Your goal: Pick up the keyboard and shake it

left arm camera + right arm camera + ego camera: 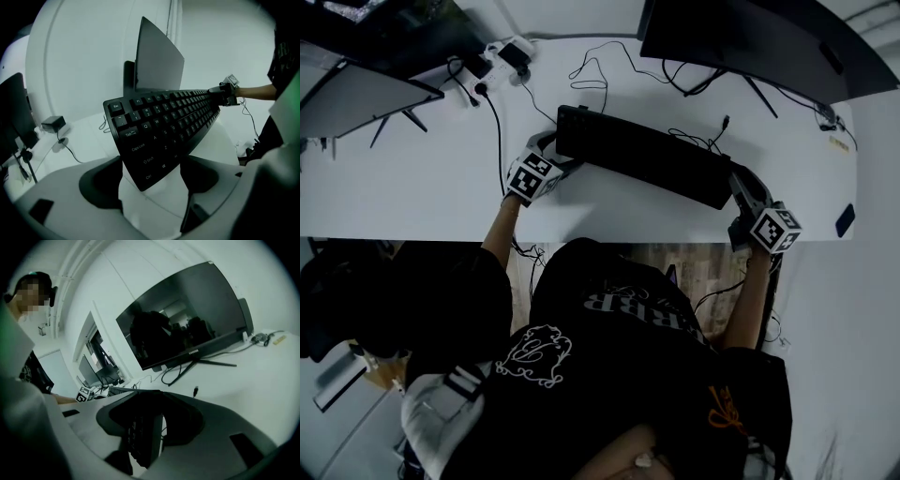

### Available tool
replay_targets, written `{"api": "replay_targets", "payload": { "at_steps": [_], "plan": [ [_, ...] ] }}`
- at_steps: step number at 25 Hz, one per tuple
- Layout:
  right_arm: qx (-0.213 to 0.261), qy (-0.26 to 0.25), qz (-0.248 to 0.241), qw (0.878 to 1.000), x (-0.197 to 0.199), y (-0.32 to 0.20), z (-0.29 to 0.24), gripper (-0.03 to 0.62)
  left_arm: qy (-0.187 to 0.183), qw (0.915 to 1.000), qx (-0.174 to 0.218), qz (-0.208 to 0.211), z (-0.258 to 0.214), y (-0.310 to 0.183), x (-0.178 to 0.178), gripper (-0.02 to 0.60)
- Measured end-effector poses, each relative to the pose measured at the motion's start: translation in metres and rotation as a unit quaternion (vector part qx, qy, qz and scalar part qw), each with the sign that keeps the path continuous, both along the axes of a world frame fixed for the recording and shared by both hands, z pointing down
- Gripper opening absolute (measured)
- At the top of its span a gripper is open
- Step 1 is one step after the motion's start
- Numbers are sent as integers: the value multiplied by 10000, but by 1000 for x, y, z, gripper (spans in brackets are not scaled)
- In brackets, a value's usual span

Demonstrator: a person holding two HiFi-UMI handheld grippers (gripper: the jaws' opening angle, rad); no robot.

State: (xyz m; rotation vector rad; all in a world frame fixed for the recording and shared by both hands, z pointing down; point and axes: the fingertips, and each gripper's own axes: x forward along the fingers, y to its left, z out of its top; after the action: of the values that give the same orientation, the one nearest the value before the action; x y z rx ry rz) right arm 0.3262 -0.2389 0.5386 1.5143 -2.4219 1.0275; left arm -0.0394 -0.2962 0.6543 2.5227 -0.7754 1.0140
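Left claw (151, 178) gapes wide, keyboard (642, 155) end loose within it; right claw (149, 427) alone pinches other end. Risk: keyboard pivots, drops onto desk (412, 187).

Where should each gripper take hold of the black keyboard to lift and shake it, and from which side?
At its two short ends, I'd judge, one gripper coming in from each side along its length. The keyboard is long, flat and thin, so jaws can close across its thickness there, and holding both ends should stop it swinging. The right gripper grips its end that way.
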Motion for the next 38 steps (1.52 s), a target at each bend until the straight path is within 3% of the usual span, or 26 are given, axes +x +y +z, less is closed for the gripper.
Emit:
{"api": "replay_targets", "payload": {
  "at_steps": [6,11,17,22,27,38],
  "plan": [
    [1079,564,-295,9921,-7,-12,-70,167,285,9967,730,-208,-45,-37,4,397],
    [1967,1054,-670,9725,-19,-15,-121,161,479,9916,1117,-442,-73,-58,4,397],
    [2775,1440,-1207,9422,-46,1,-162,146,737,9881,1142,-720,-76,-66,4,396],
    [2796,1625,-1435,9353,-52,5,-165,141,784,9878,1077,-802,-71,-69,7,396],
    [2735,1596,-1374,9385,-50,5,-165,140,782,9878,1123,-741,-74,-72,7,394],
    [1851,512,-217,9812,-16,-11,-132,153,651,9918,1051,-322,-87,-41,2,394]
  ]
}}
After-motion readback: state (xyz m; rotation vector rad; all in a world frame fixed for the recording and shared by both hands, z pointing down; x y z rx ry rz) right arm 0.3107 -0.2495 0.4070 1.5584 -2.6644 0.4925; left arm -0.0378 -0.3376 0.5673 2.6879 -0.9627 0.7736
